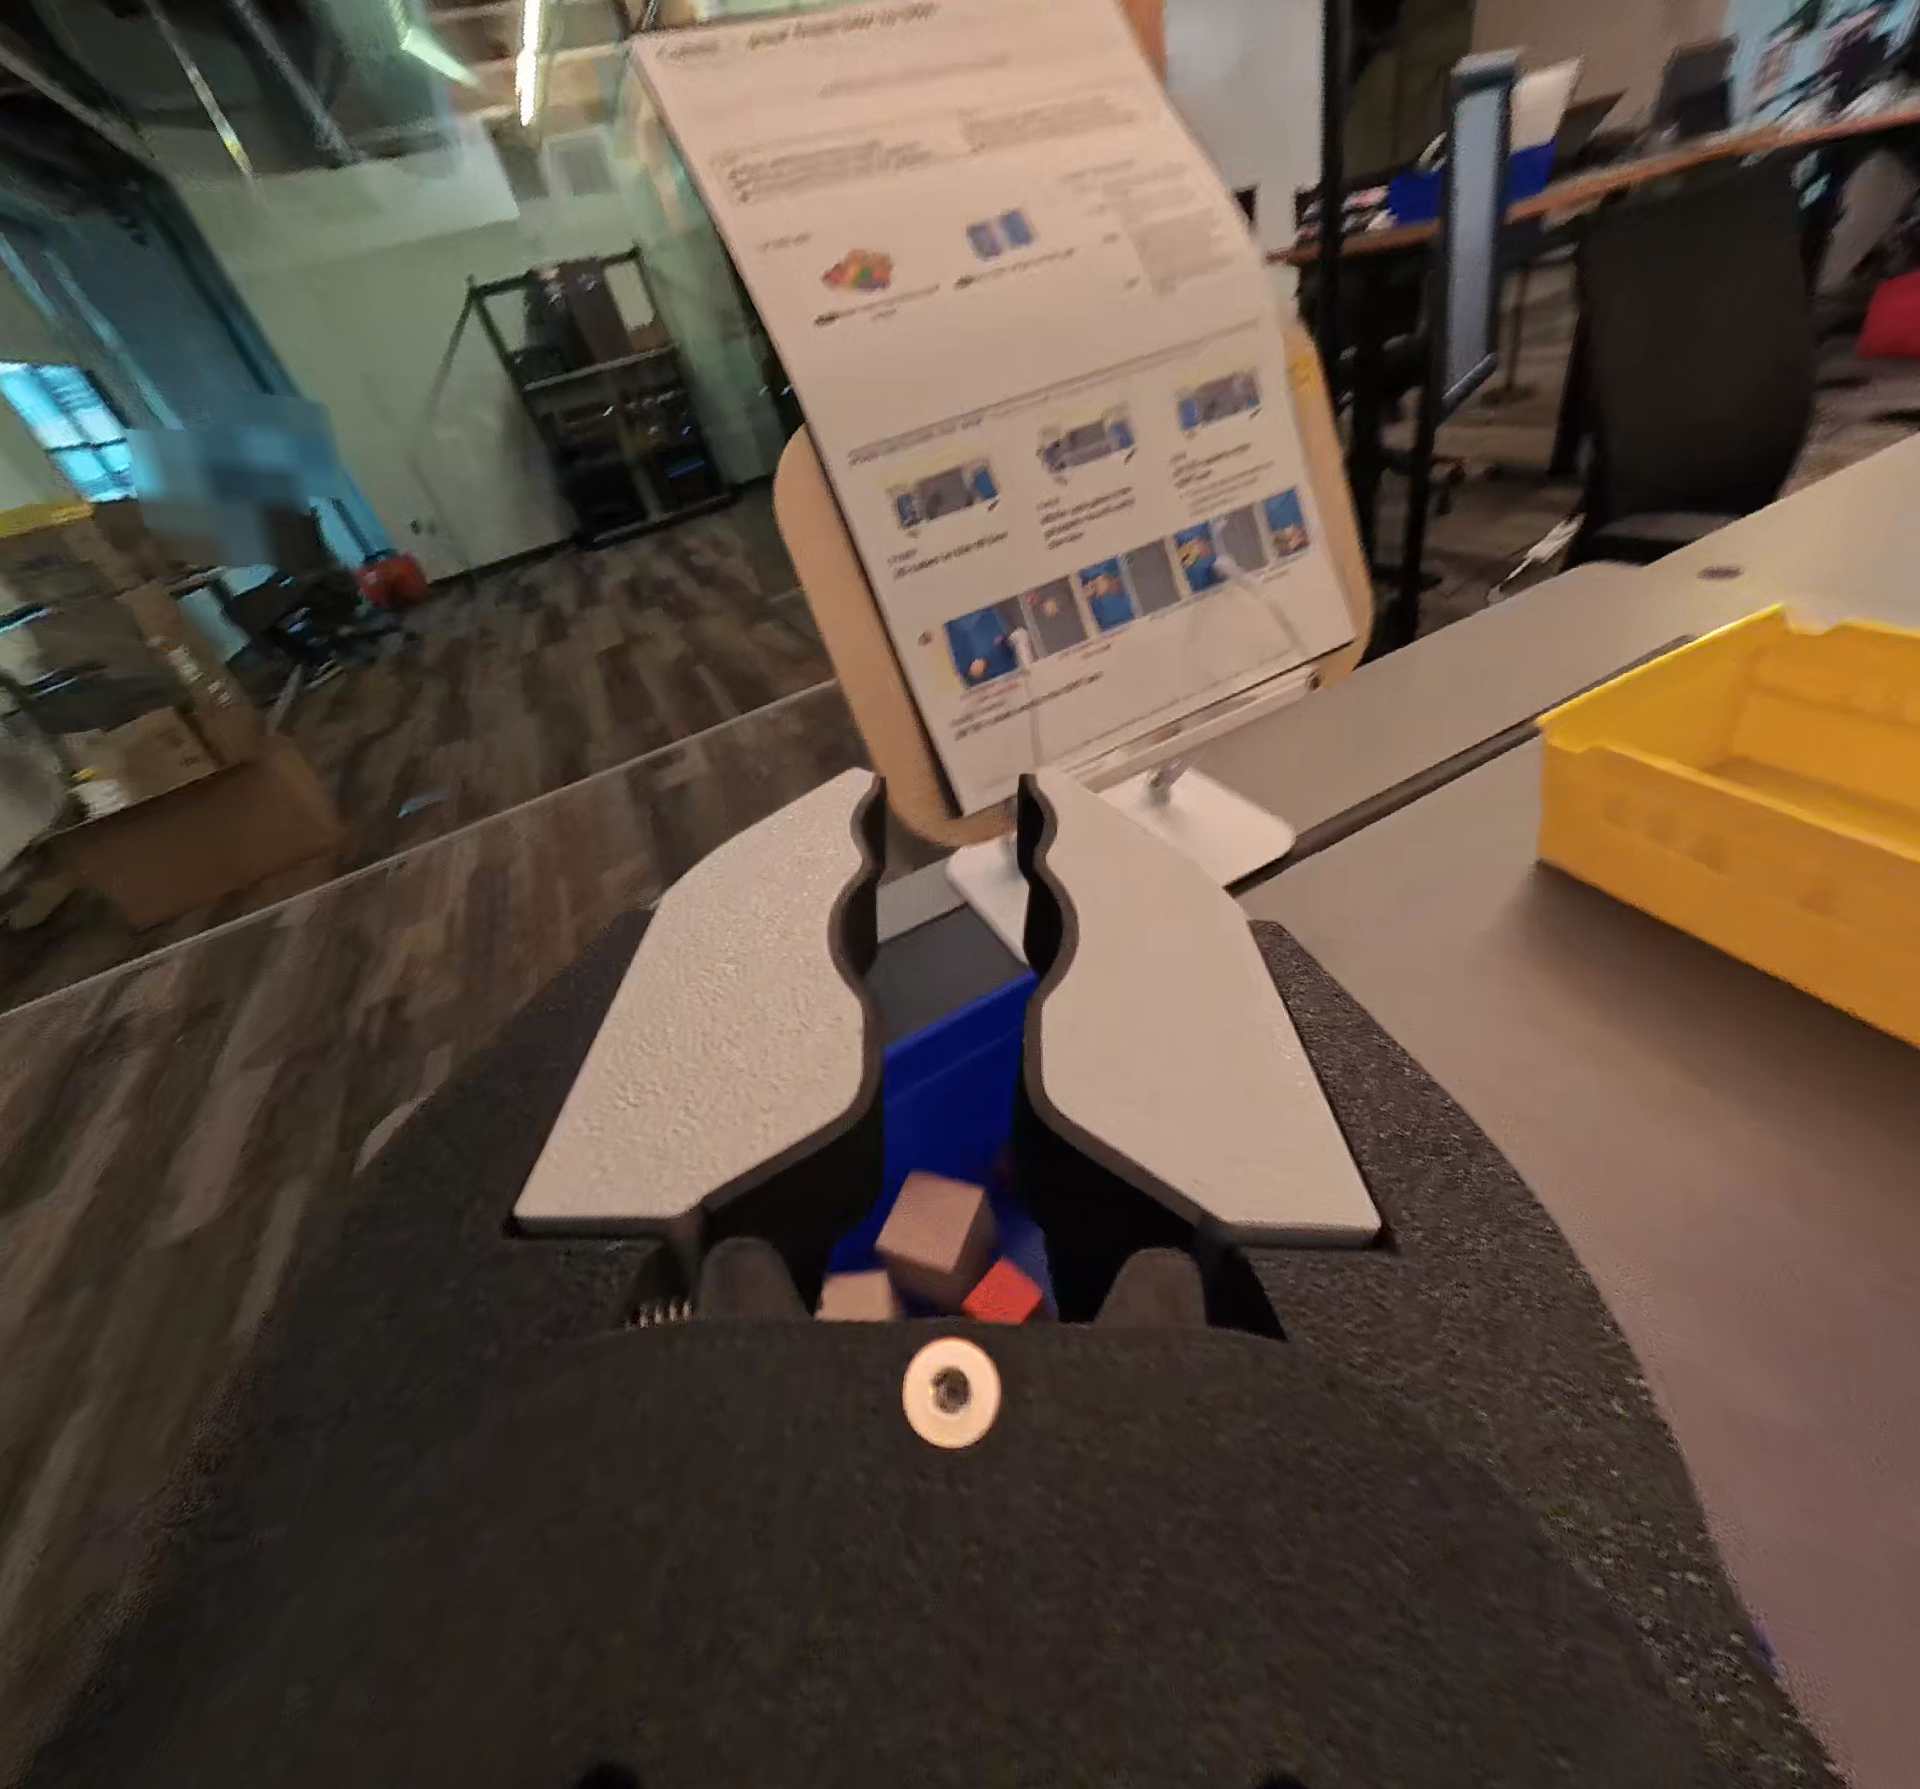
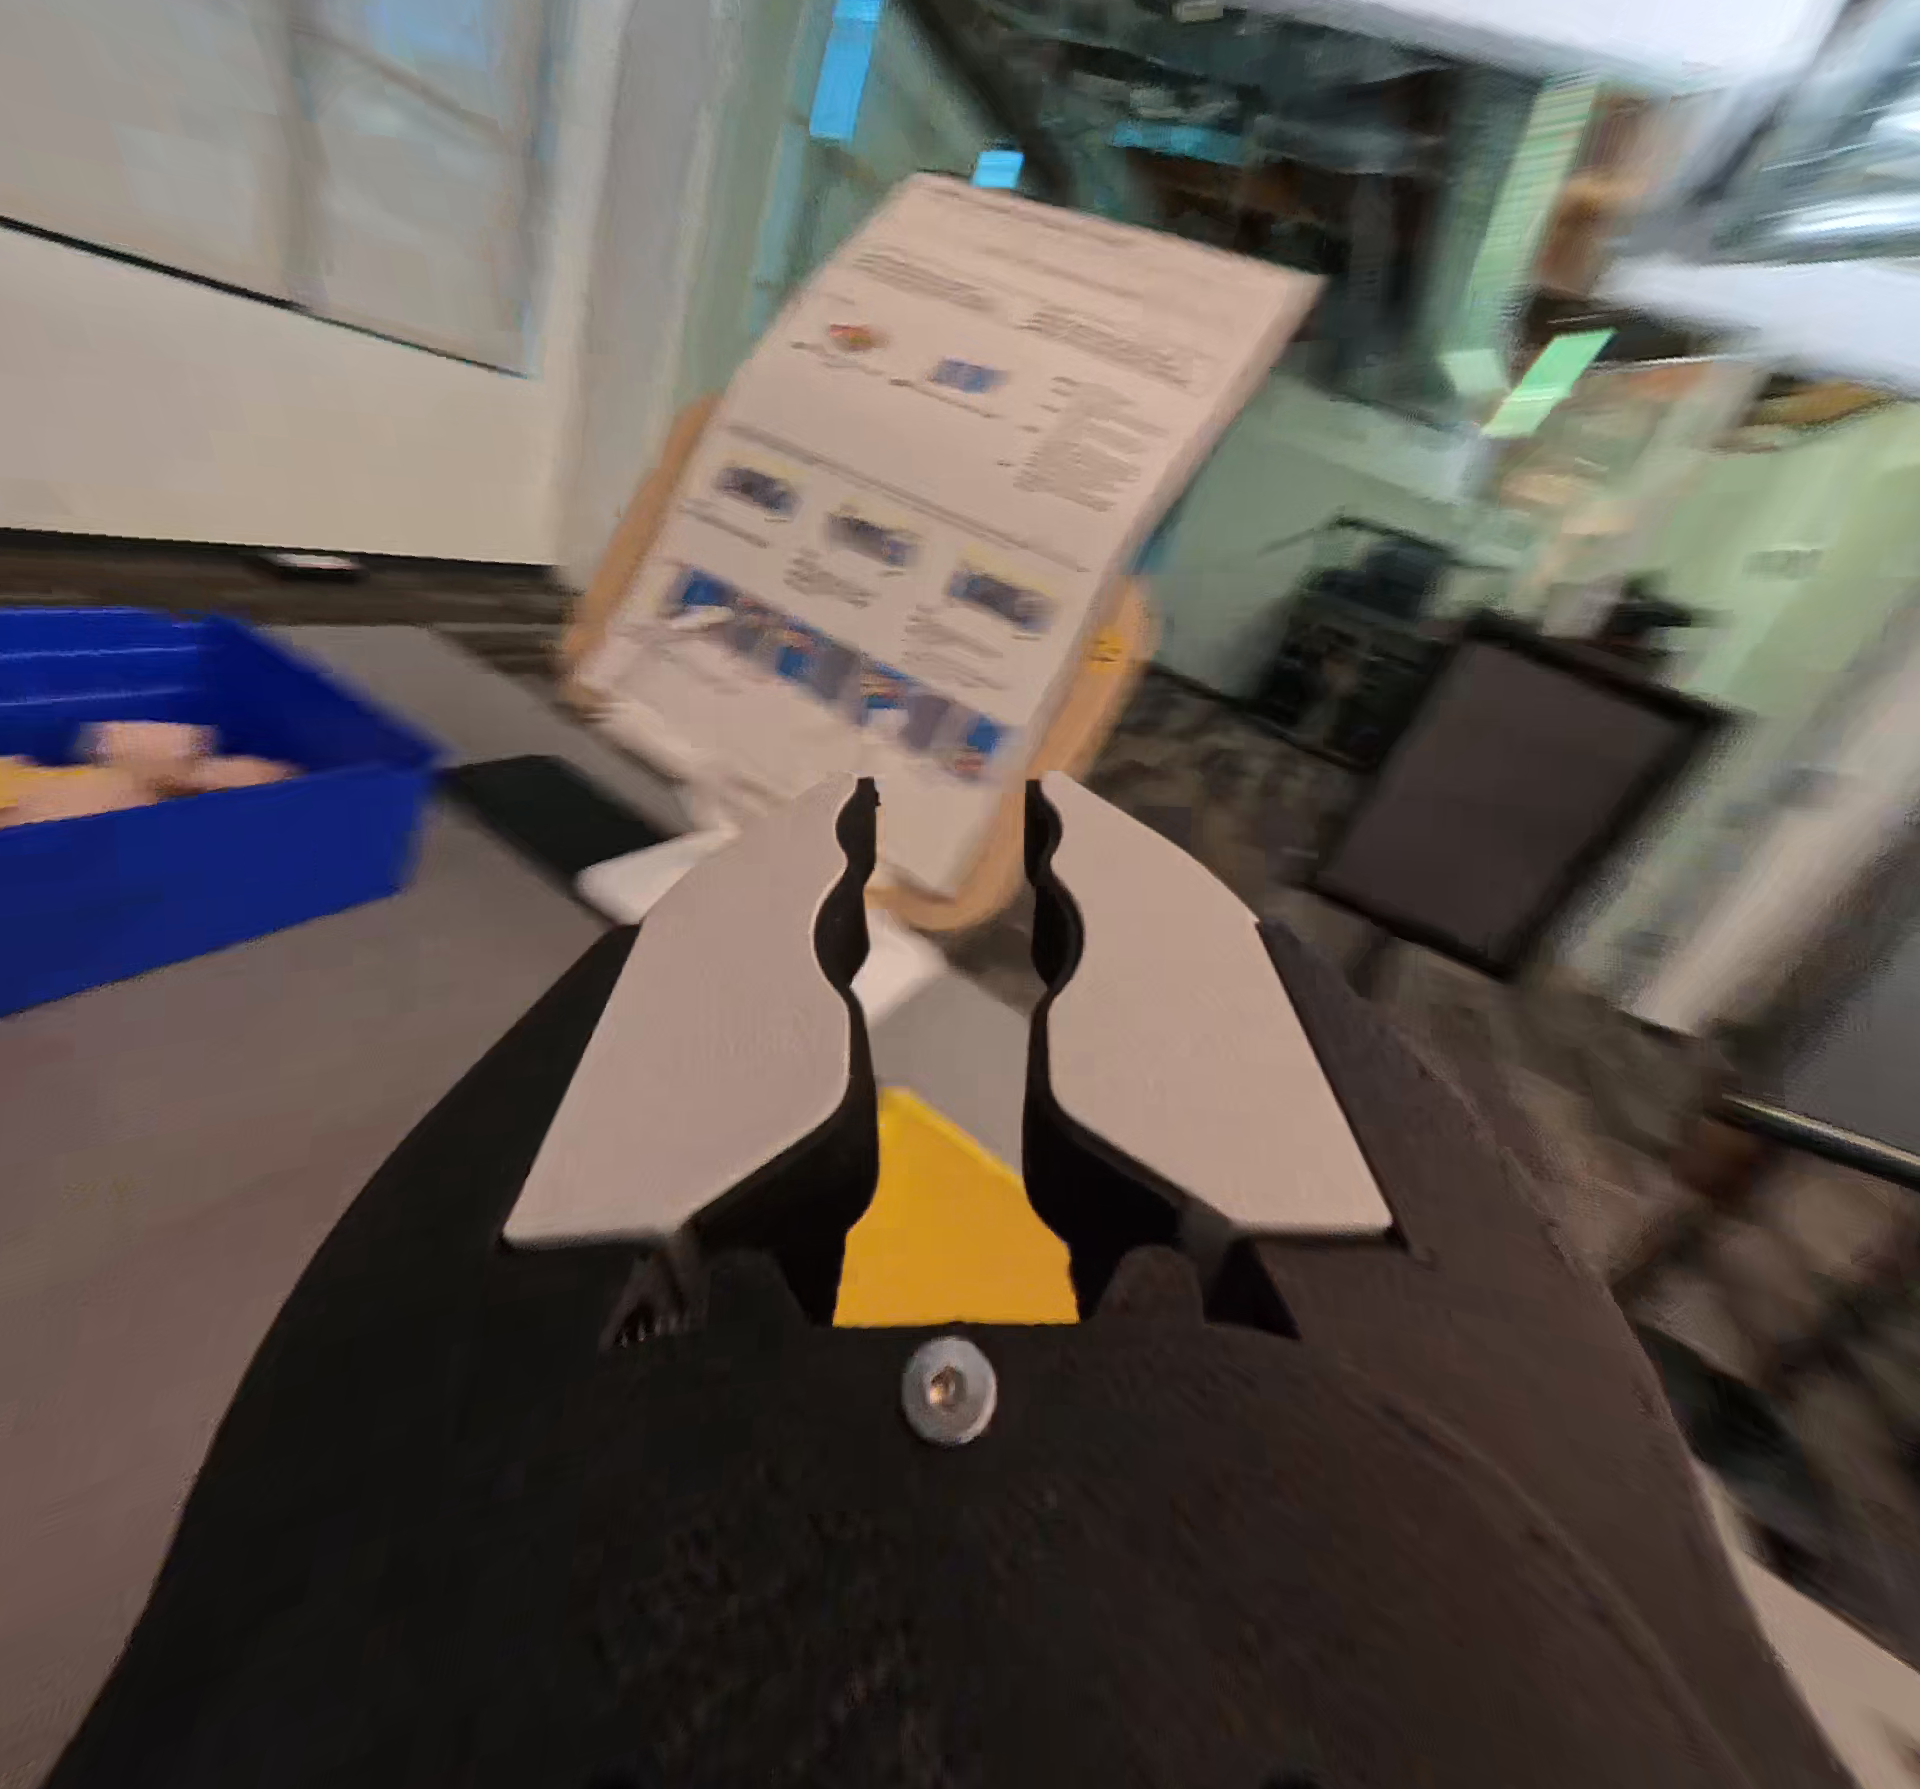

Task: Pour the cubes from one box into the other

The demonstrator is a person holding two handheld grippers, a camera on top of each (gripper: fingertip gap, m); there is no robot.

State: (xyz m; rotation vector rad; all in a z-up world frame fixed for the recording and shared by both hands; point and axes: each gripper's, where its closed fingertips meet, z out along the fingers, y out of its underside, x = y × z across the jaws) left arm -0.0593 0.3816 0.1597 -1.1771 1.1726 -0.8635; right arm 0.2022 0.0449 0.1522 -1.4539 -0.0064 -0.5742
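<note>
While both boxes sit on the desk [image 1: 1455,1064], I have a claw over each one. My left claw [image 1: 951,794] hangs above the blue box [image 1: 956,1043], which shows in the narrow gap between its fingers at the centre of the left wrist view; cubes [image 1: 935,1235] lie inside it, one grey, one red. The jaws stand a little apart, and I cannot tell whether they grip anything. In the right wrist view the blue box sits at the left edge, with pale cubes blurred inside.

My right claw [image 2: 951,794] hovers over the yellow box [image 2: 951,1220], which fills the low part of its gap; again the jaws are narrow and their hold is unclear. That box looks empty at the right edge of the left wrist view, so I judge it the receiver. A sheet [image 1: 997,389] on a stand leans behind both.

Pouring has not begun: the blue box rests level.
</note>
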